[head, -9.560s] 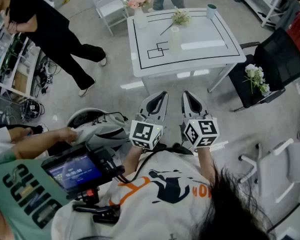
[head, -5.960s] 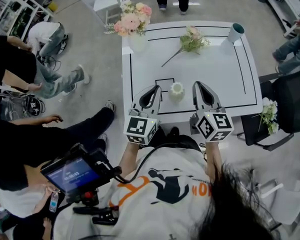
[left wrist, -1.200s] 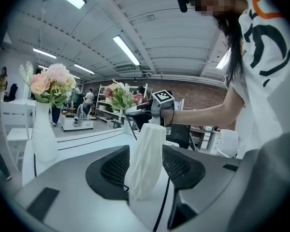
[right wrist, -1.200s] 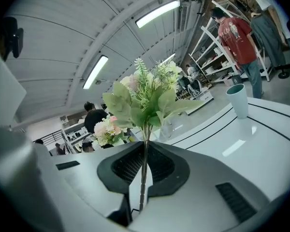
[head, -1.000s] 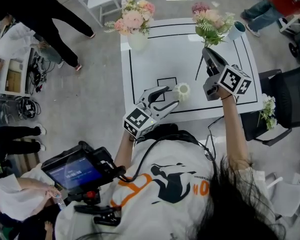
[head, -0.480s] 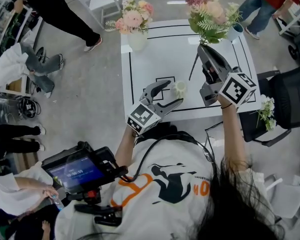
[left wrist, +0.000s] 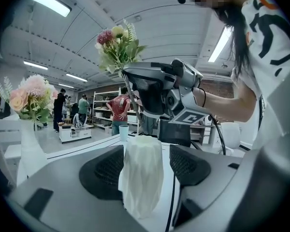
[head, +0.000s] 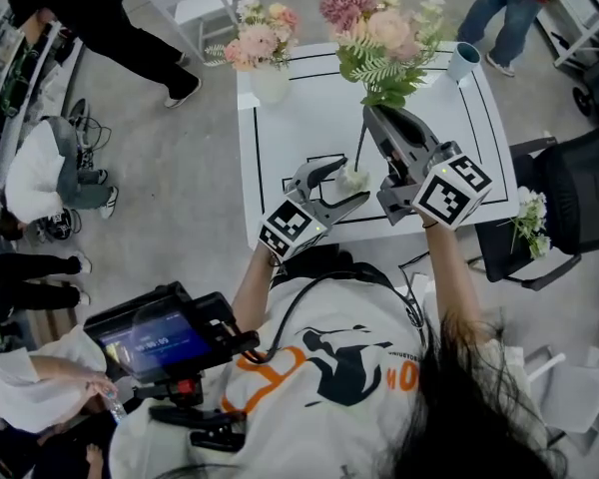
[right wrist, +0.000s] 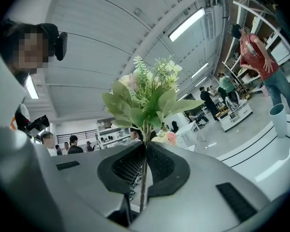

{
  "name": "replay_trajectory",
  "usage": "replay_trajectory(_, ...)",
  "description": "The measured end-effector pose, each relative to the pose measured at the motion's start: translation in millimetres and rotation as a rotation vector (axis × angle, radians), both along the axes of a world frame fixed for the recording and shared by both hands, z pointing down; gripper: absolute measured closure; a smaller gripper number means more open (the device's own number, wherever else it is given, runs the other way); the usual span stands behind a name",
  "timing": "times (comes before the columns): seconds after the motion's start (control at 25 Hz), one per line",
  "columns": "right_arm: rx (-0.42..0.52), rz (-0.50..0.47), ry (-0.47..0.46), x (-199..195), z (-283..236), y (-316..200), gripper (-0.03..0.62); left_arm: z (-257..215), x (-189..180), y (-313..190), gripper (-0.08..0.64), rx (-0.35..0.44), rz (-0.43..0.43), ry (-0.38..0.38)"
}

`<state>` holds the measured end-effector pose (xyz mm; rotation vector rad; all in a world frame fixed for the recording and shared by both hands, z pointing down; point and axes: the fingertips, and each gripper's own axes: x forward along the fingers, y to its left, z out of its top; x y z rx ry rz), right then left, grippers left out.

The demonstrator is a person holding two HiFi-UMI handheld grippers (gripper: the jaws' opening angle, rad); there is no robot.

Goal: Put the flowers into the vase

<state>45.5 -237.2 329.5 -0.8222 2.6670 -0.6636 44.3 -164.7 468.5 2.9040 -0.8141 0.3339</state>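
Left gripper (head: 344, 180) gapes wide, its jaws just opened, around the small white faceted vase (left wrist: 142, 173) (pads off it) at the white table's (head: 459, 128) 6 o'clock edge. At the vase's 1 o'clock, the right gripper (head: 371, 113) pinches the stem of the pink-and-cream bouquet of flowers (head: 379, 33) — blooms upward.

1. The flowers (head: 379, 30), an artificial bunch of pink and cream blooms with fern-like green leaves on one thin stem, are being held nearly upright in the air. The right claw (head: 372, 116) is clamping the stem, whose lower end is hanging right by the mouth of the vase (head: 354, 179).
2. The vase, small, white and faceted, is standing upright on the white surface (head: 309, 118) near its front edge. It is sitting between the jaws of the left claw (head: 343, 183), which have just been opening and are not pressing it.
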Motion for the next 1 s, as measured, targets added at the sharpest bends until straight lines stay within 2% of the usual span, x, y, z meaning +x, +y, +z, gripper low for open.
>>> replay_trajectory(0.2,0.076,-0.032,0.023,-9.4,11.3,16.9,0.56,1.3,-0.6,-0.9,0.258,0.014,-0.02,-0.012)
replay_trajectory(0.36,0.176,-0.06,0.099,-14.6,24.4,31.2,0.56,8.2,1.9,2.0,0.258,0.035,-0.02,-0.054)
replay_trajectory(0.48,0.217,-0.068,0.149,-15.8,34.5,36.0,0.558,10.2,1.2,-2.0,0.286,0.05,-0.048,-0.062)
replay_trajectory(0.76,0.196,-0.066,0.161,-7.1,55.0,47.8,0.557,8.9,1.7,-4.1,0.287,0.045,-0.059,-0.048)
replay_trajectory(1.0,0.202,-0.079,0.238,-9.3,75.2,58.4,0.554,9.0,0.1,-2.7,0.287,0.043,-0.07,-0.041)
